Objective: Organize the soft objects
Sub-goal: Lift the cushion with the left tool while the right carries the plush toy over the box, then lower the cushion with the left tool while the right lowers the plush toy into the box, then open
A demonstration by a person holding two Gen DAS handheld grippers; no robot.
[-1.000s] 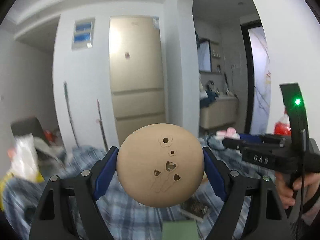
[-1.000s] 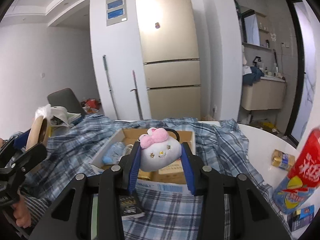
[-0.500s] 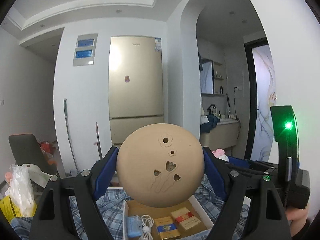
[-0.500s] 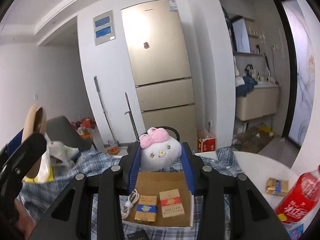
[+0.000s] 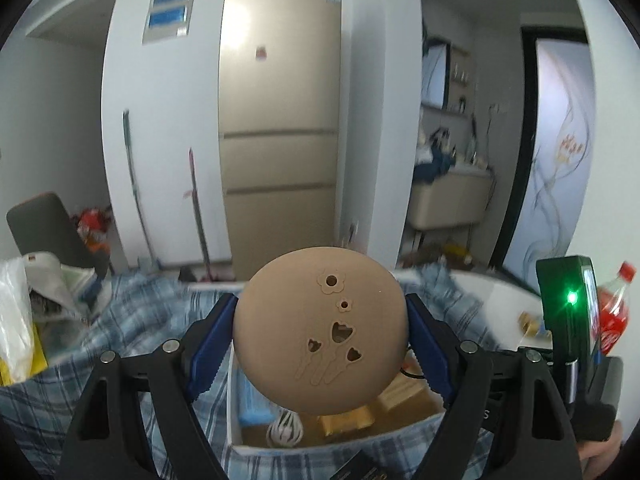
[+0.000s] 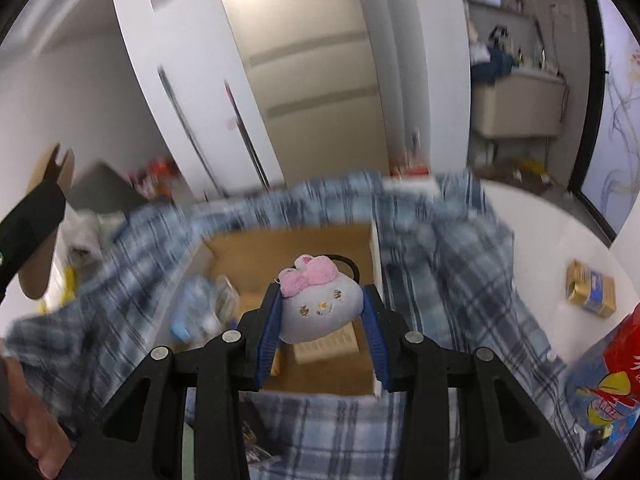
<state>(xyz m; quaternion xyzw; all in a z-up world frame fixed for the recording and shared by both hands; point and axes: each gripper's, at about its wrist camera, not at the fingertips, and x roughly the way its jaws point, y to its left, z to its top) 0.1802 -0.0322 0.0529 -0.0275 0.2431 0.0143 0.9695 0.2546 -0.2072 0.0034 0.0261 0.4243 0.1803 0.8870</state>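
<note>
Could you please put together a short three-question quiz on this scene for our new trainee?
1. True or false: the left gripper holds the tan round pad between its jaws.
2. What does the right gripper hold? A) a red bottle B) a white plush with a pink bow C) a gold packet
3. Fill in: below both grippers sits an open ______ on the blue plaid cloth.

Key: 1 true; 2 B; 3 cardboard box.
</note>
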